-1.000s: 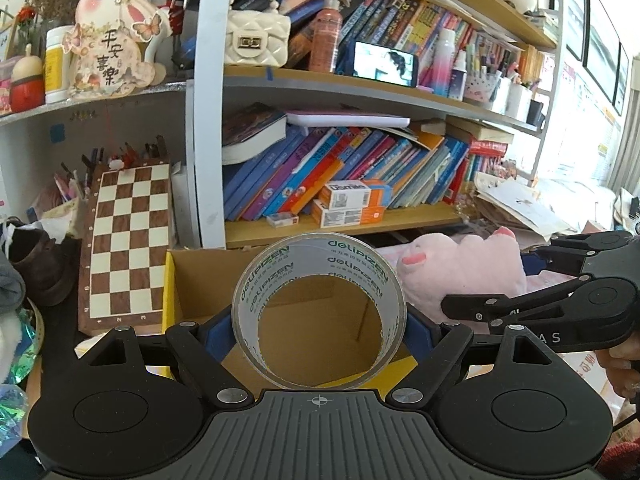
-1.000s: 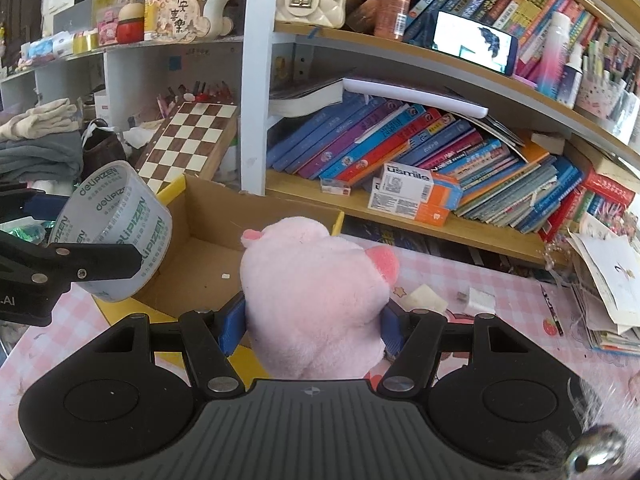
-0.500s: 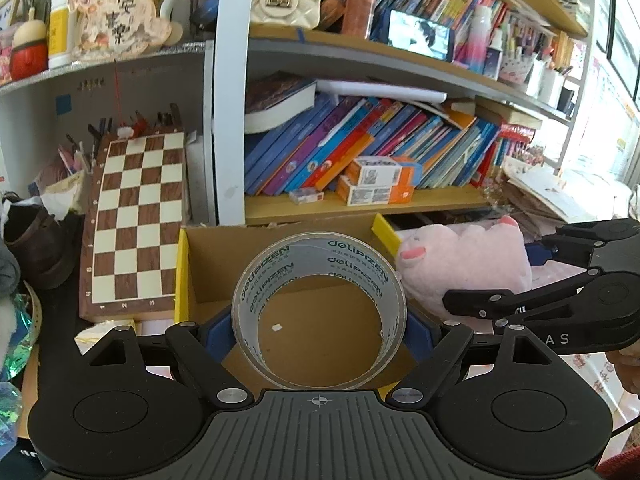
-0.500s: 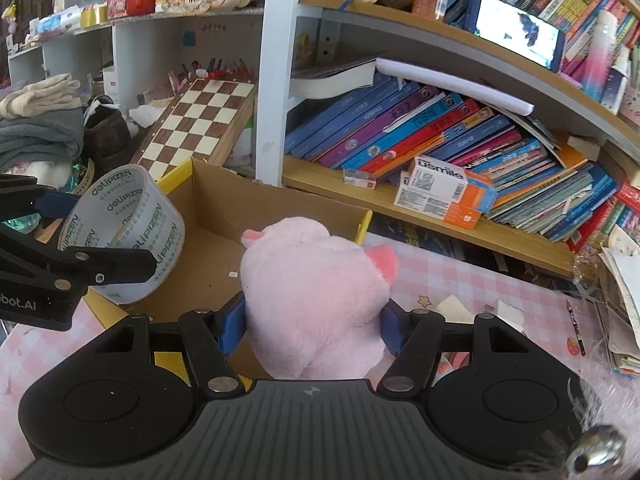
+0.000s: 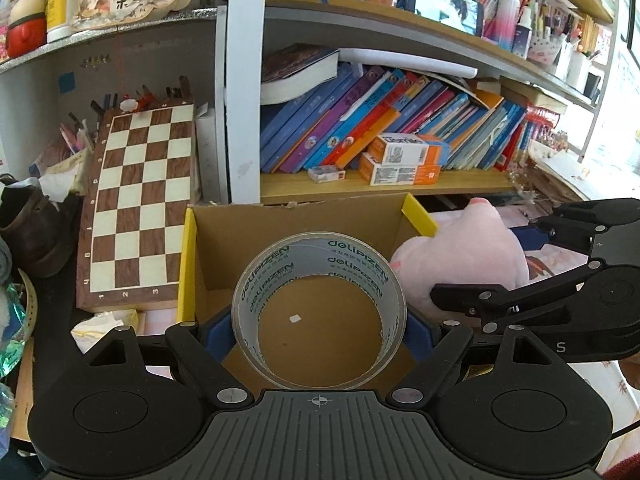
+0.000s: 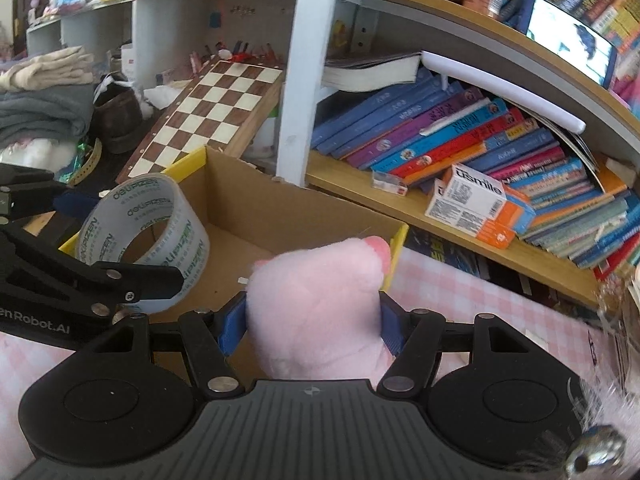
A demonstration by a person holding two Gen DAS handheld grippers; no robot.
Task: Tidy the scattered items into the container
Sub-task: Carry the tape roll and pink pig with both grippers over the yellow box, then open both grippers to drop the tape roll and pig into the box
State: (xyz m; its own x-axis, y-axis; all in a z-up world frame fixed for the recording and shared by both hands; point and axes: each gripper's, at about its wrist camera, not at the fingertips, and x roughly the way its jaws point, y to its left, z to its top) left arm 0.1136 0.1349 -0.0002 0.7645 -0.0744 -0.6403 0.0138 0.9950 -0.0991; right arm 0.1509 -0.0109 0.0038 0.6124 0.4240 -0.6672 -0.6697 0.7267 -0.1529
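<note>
While both grippers hang over the open box (image 5: 288, 220), each has something between its blue pads. The left gripper (image 5: 319, 322) is spread wide and pinches the tape roll (image 5: 318, 252) across its outer rim, a pad pressed on either side; the roll stands on edge with its hole facing the camera, and the brown box floor with a small white scrap shows through it. In the right wrist view the same tape (image 6: 144, 236) sits above the near left corner of the box (image 6: 280, 216), clear of the floor as far as the distorted view lets me judge. The right gripper (image 6: 312, 322) is about half open and squeezes the pink plush (image 6: 316, 296) at its sides, the pads sunk into the soft fabric. The plush (image 5: 460, 264) is at the right wall of the box, by the yellow flap (image 5: 418, 216), partly over the rim. Whether it touches the cardboard I cannot tell. The two grippers are near each other, the right one's black finger links crossing just beside the tape. Behind the box a chessboard (image 5: 136, 208) leans at the left and a shelf of books (image 5: 380, 136) runs across the back
</note>
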